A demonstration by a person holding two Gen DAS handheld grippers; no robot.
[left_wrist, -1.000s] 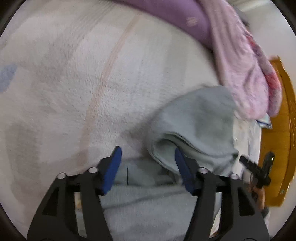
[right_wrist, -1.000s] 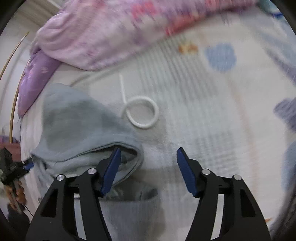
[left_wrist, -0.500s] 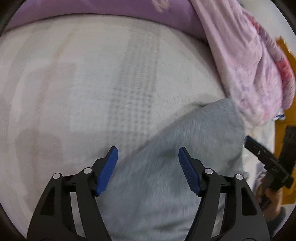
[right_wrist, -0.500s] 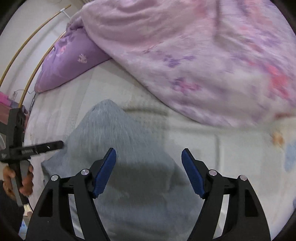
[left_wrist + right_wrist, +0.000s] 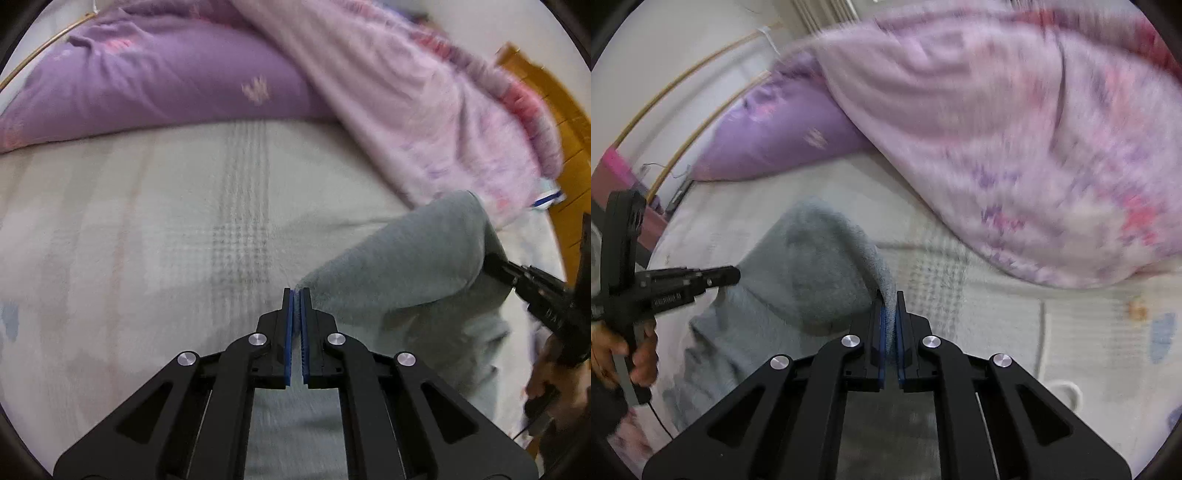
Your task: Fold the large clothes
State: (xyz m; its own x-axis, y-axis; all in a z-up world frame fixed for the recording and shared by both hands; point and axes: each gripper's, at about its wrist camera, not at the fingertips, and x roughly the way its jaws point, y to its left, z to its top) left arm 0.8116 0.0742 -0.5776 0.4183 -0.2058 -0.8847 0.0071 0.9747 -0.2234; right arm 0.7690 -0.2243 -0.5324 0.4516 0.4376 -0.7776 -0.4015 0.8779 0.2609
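The grey garment (image 5: 402, 258) lay on a pale, faintly checked bed sheet (image 5: 147, 240), lifted into a ridge between the two tools. The left gripper (image 5: 296, 295) was pressed together, pinching one corner of the garment's edge; the right gripper (image 5: 889, 299) was likewise clamped on the opposite edge, cloth visible between its blue pads (image 5: 882, 325). Just beyond the garment, a pink patterned blanket (image 5: 1015, 147) was heaped on the sheet, with a purple pillow (image 5: 147, 81) beside it near the head of the bed. Past the garment on the right-gripper side, wooden flooring (image 5: 569, 155) showed beyond the mattress edge.
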